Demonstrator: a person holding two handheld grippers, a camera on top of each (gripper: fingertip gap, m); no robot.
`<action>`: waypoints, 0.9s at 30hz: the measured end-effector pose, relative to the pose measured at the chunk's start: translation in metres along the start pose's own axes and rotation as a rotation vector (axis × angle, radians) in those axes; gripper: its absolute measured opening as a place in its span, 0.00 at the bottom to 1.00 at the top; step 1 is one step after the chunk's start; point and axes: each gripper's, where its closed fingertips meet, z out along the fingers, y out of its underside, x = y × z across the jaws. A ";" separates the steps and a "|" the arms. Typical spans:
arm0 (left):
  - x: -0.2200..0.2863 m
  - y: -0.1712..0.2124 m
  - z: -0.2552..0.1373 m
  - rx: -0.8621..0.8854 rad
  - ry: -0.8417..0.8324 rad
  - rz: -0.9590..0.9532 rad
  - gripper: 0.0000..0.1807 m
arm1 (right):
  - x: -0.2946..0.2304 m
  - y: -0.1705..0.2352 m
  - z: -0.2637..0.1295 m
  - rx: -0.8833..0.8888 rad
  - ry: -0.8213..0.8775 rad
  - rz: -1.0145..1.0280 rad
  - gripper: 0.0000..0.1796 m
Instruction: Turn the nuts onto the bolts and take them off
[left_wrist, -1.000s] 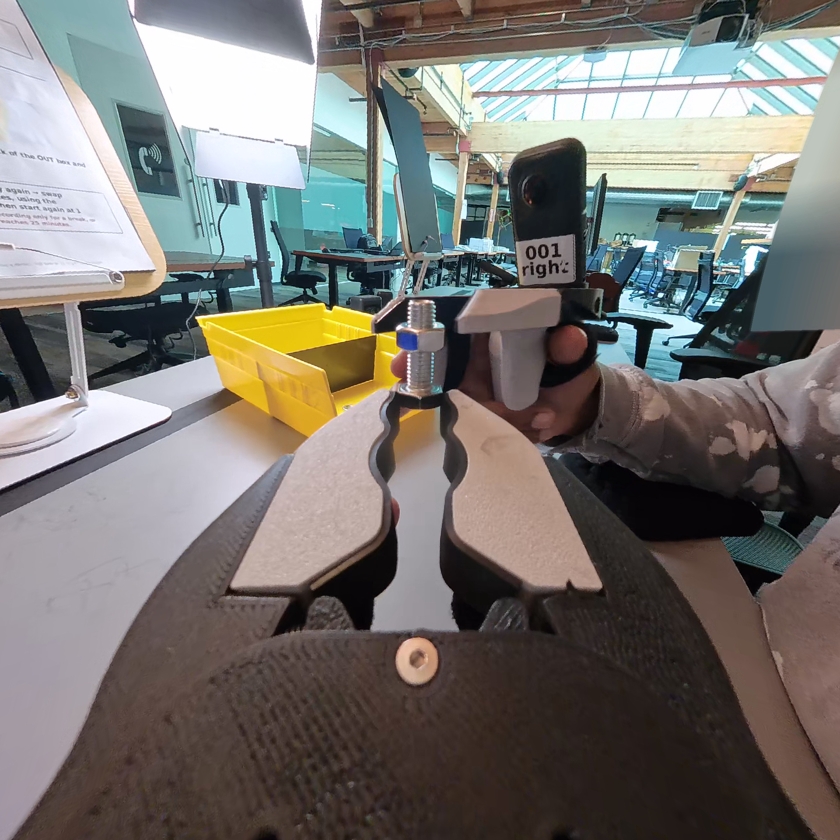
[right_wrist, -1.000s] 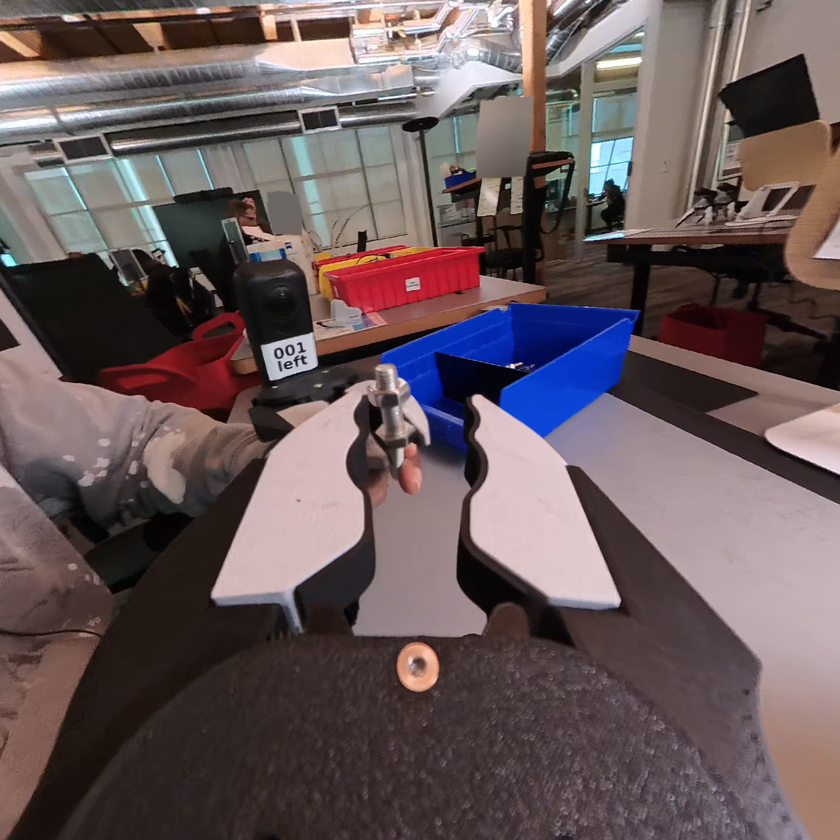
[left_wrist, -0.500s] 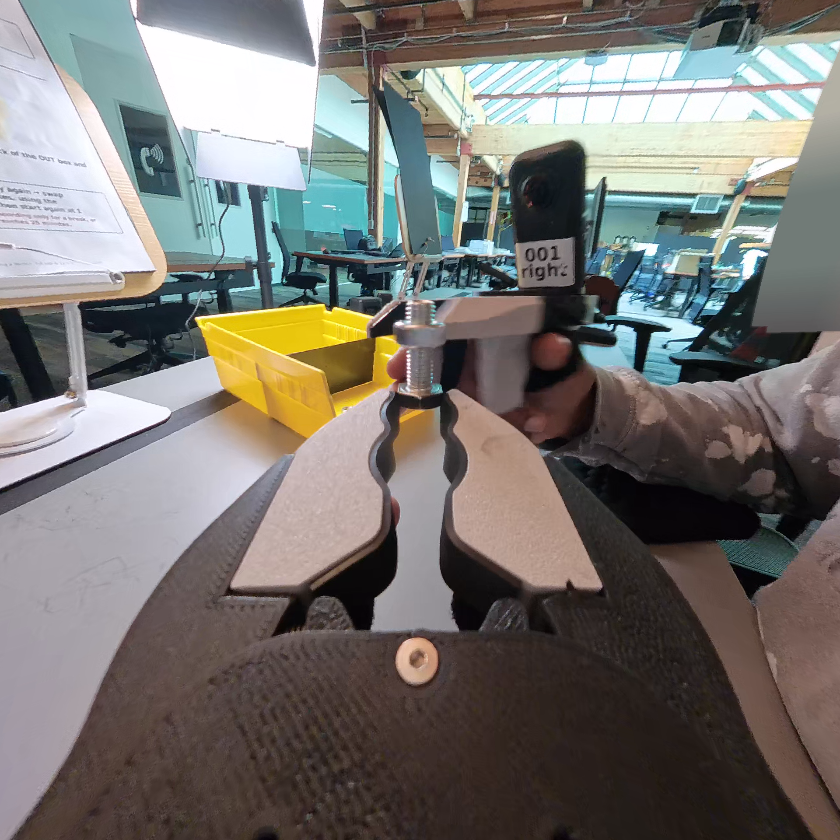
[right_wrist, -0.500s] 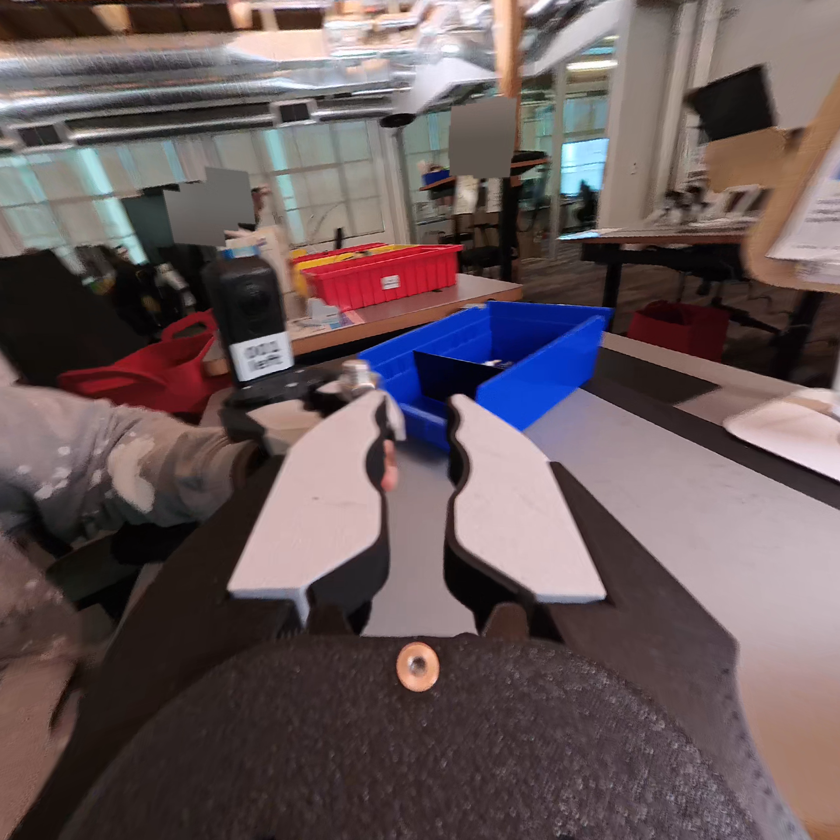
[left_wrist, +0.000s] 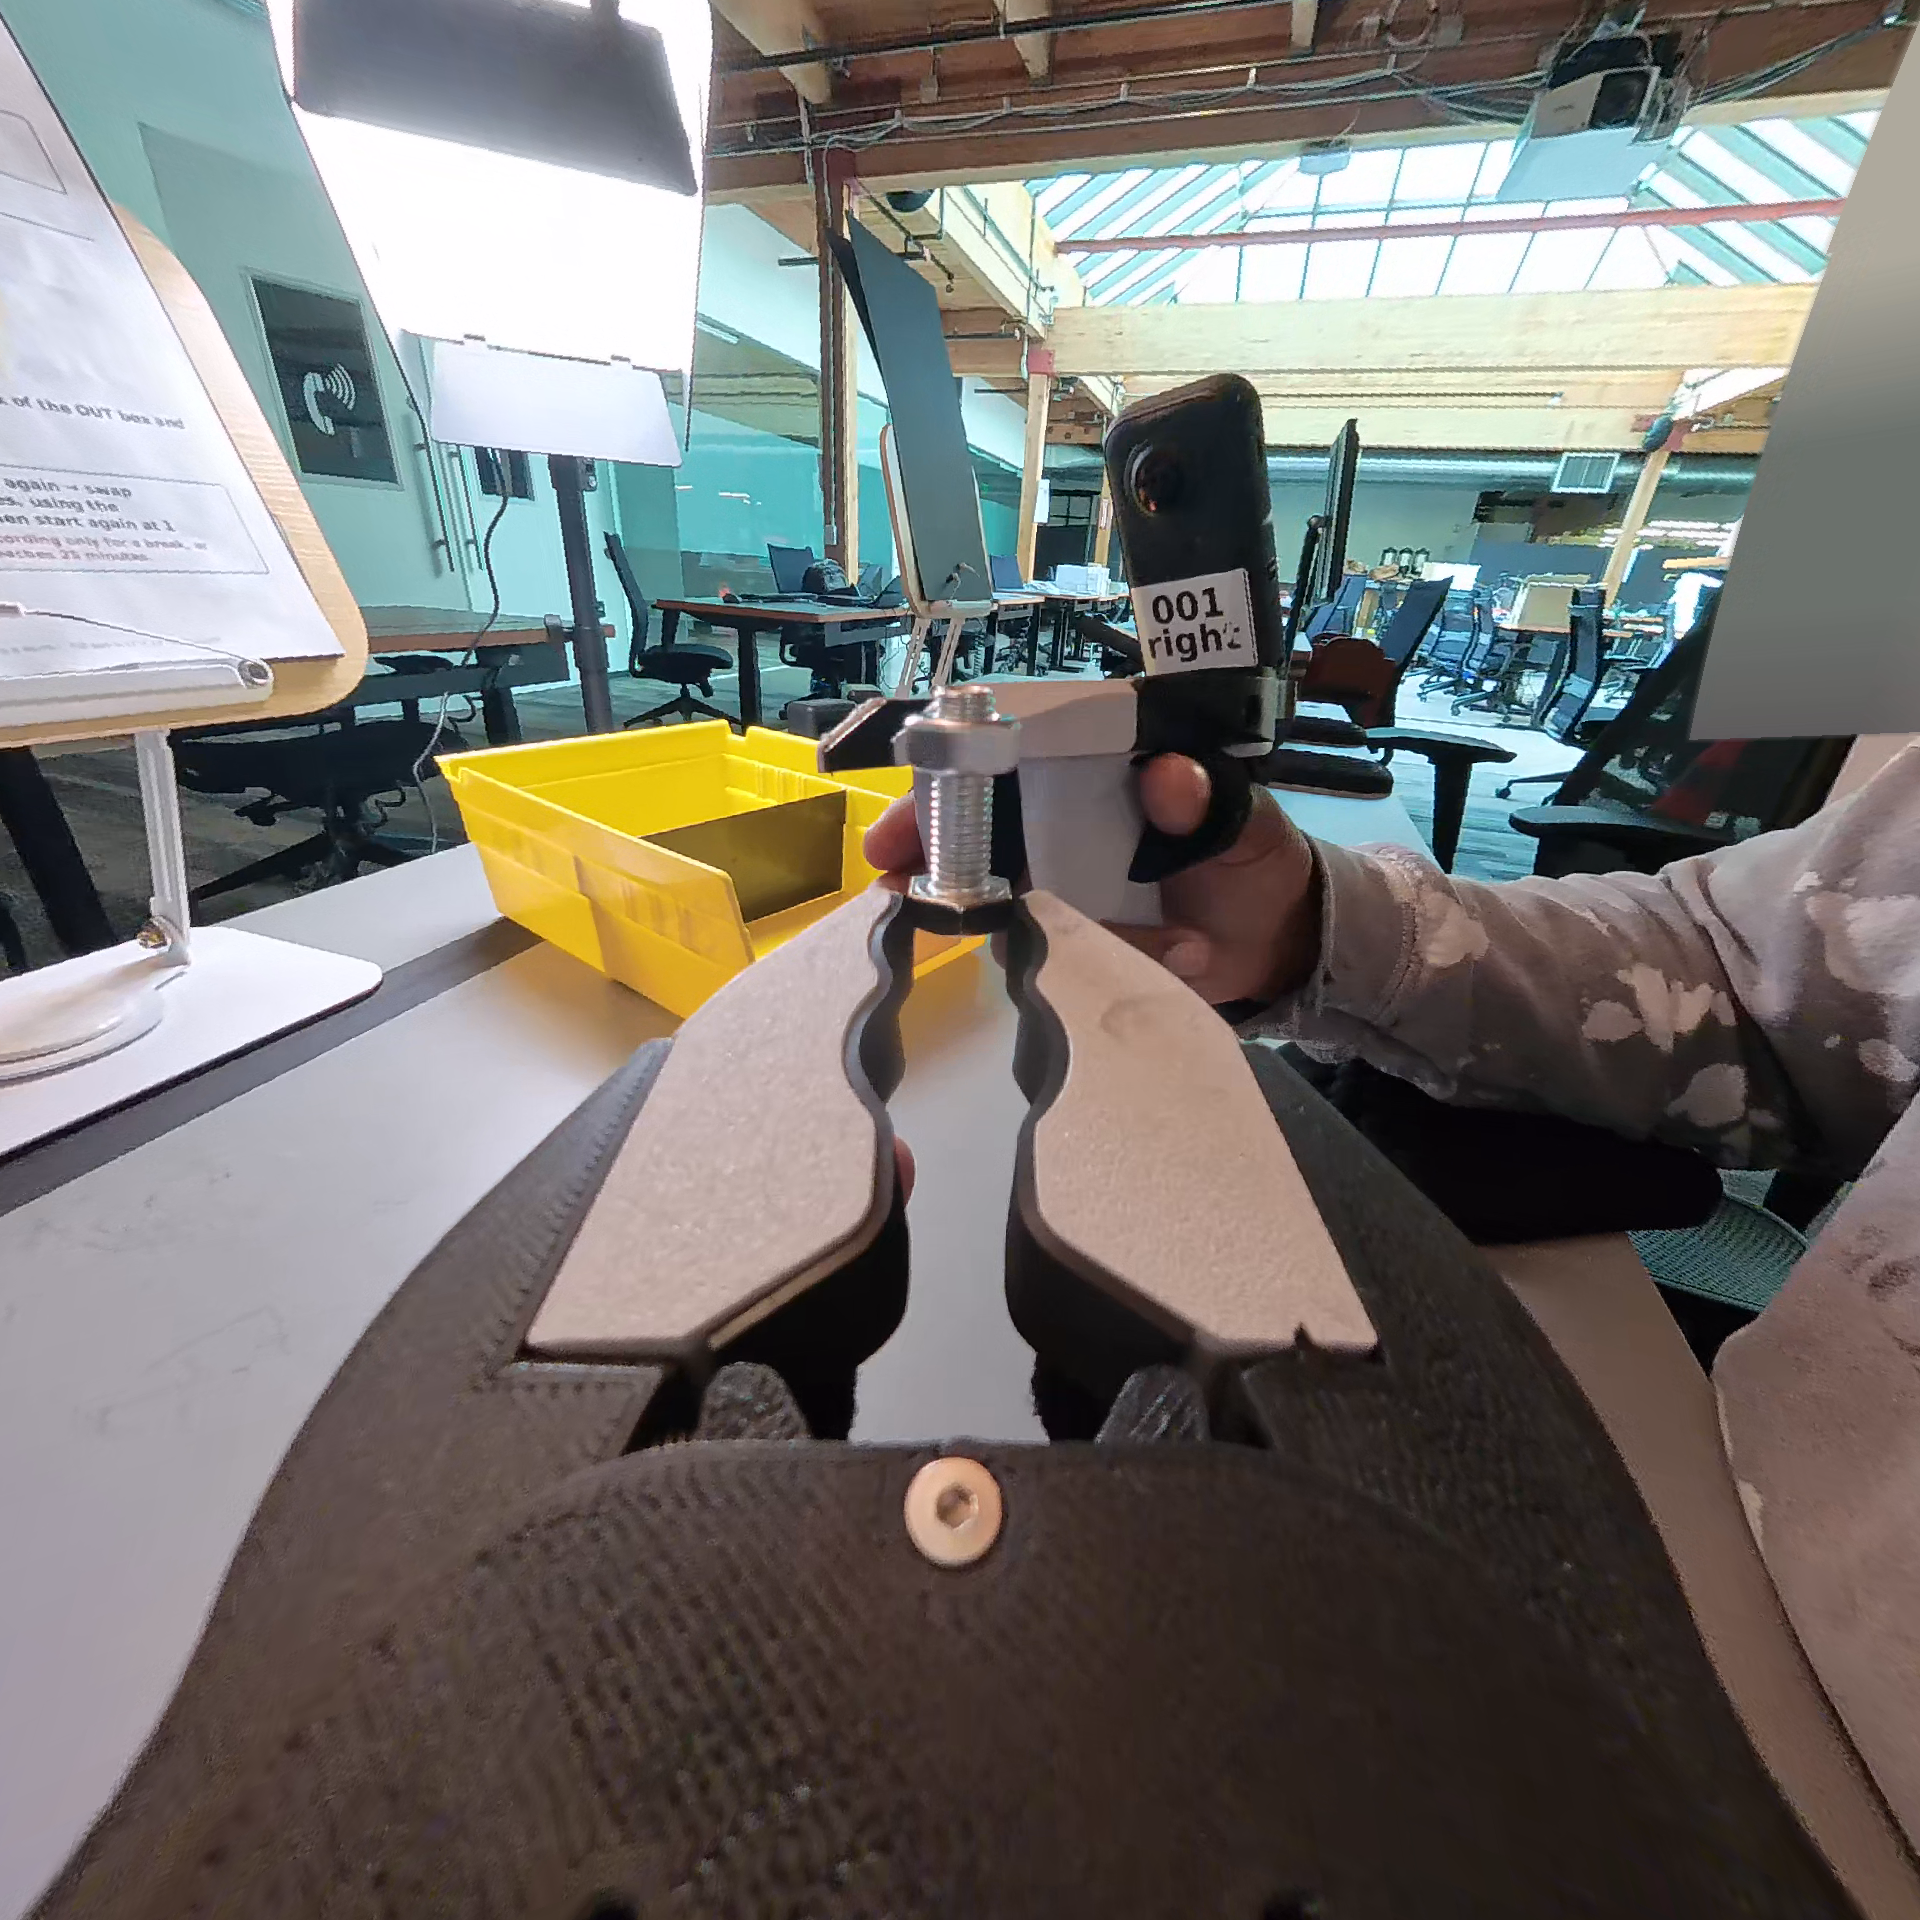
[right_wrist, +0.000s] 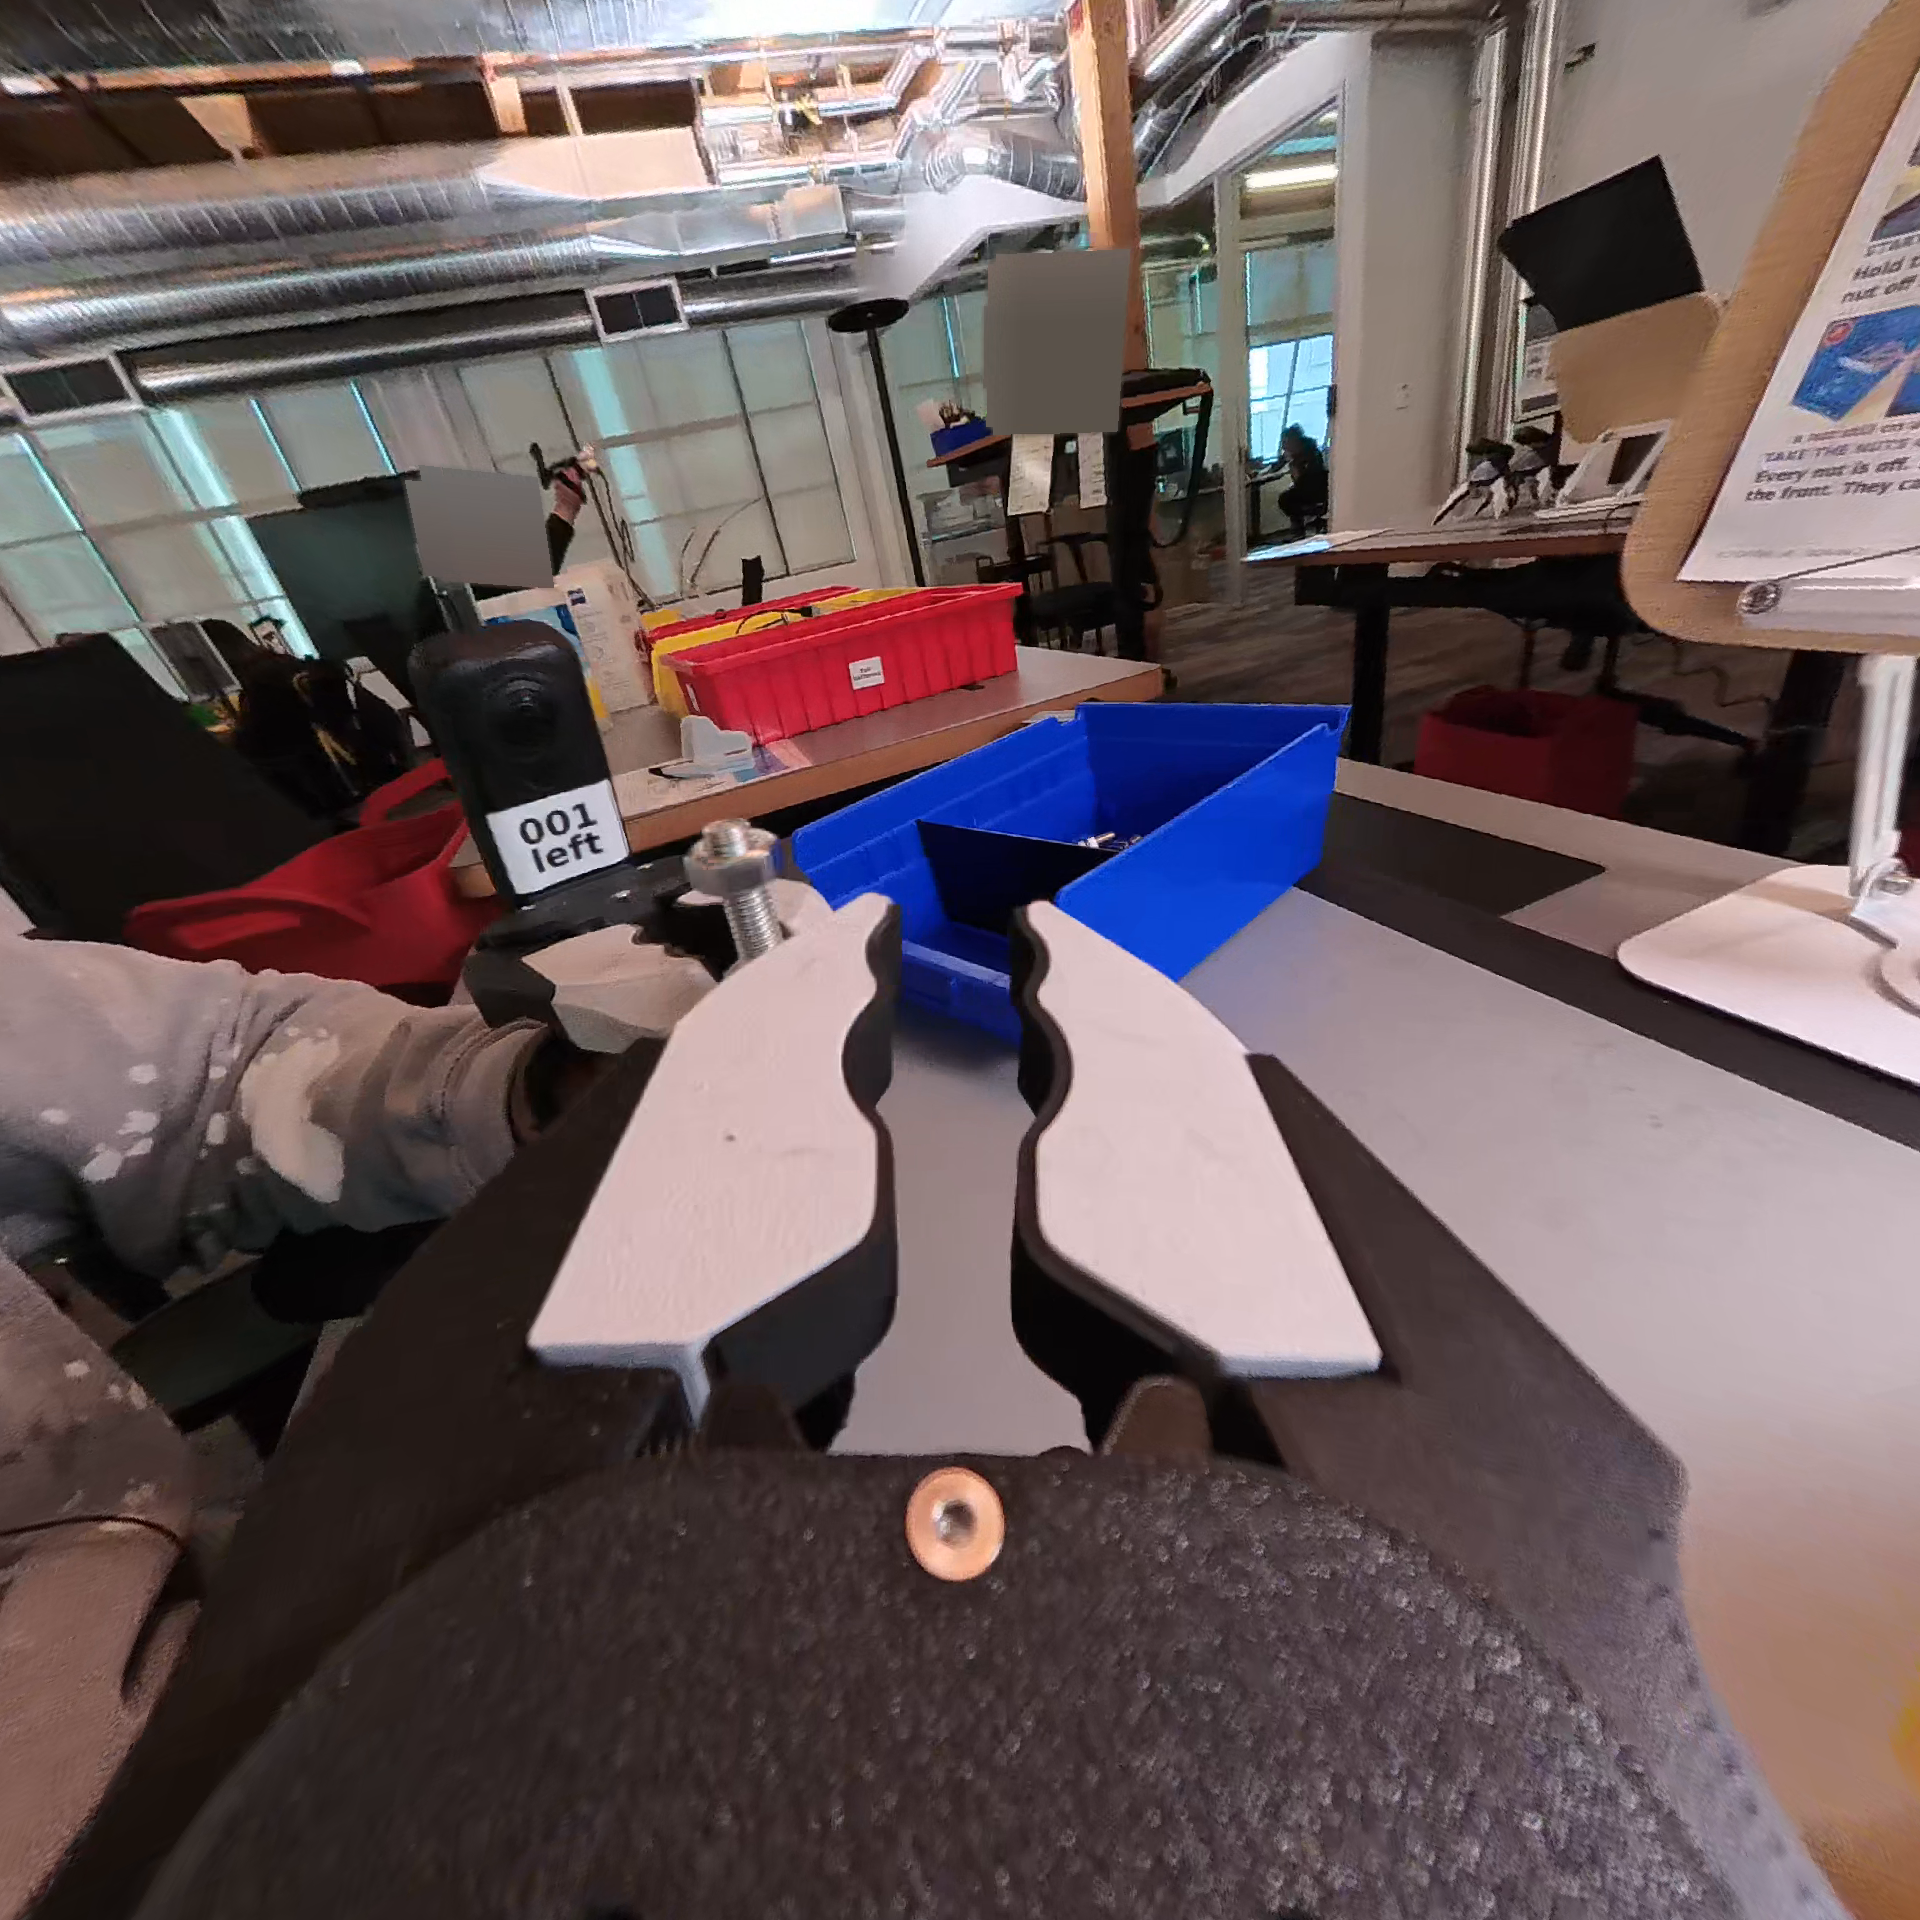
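My left gripper (left_wrist: 958, 920) is shut on the hex head of a silver bolt (left_wrist: 956, 831) and holds it upright above the table. A silver nut (left_wrist: 951, 743) sits near the top of the bolt's thread. My right gripper (right_wrist: 951, 925) has its fingers apart with nothing between them. In the right wrist view the bolt (right_wrist: 750, 920) and nut (right_wrist: 730, 854) stand just left of my right gripper's left finger (right_wrist: 769, 1091). The right gripper also shows in the left wrist view (left_wrist: 868, 727), just behind the nut, held by a hand.
A yellow bin (left_wrist: 623, 831) stands on the grey table (left_wrist: 312, 1195) behind the bolt. A blue bin (right_wrist: 1195, 831) with small metal parts lies ahead of my right gripper. A white stand (left_wrist: 156, 966) with an instruction sheet is at the table's far side (right_wrist: 1766, 966). About 4 cm separates my left fingertips from my right.
The nut has turned and climbed toward the top of the bolt. My right gripper, which had the nut between its fingers, has come off it and swung to the right.
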 end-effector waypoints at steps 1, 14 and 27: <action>0.000 0.000 0.000 -0.001 0.001 -0.004 0.10 | -0.003 0.000 0.000 -0.001 -0.014 -0.005 0.14; -0.001 0.003 0.001 -0.013 -0.002 -0.010 0.10 | -0.011 -0.001 0.002 0.003 -0.040 -0.013 0.17; 0.003 0.001 0.001 -0.004 0.004 -0.003 0.10 | -0.018 -0.003 0.001 0.023 -0.072 -0.027 0.20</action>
